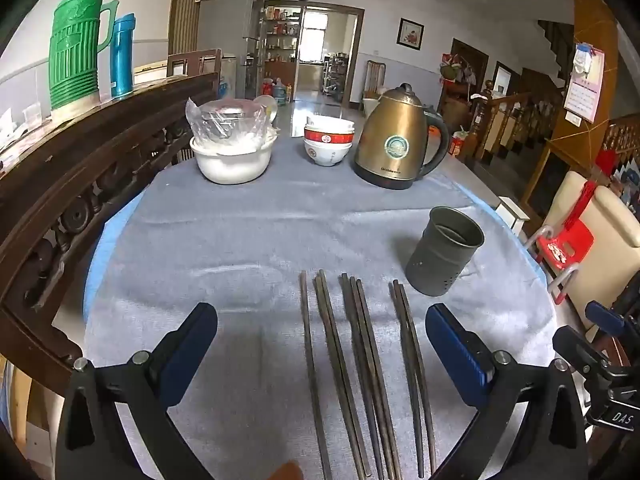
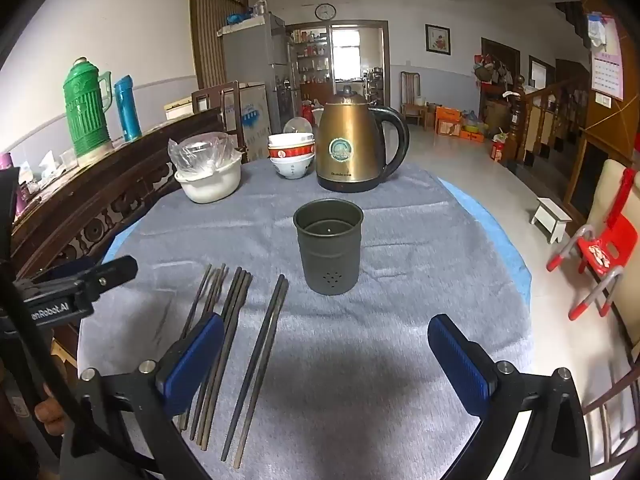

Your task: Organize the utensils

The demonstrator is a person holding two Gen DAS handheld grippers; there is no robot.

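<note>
Holder (image 2: 329,246) drain holes, right view only

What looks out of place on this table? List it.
Little stands out. The chopsticks lie loose on the grey cloth in uneven groups, none in the upright grey holder. A plastic bag sits in the white bowl. No spills visible.

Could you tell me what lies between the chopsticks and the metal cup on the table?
Nothing: only bare grey cloth separates the chopsticks from the cup, clearest in the right wrist view.
</note>
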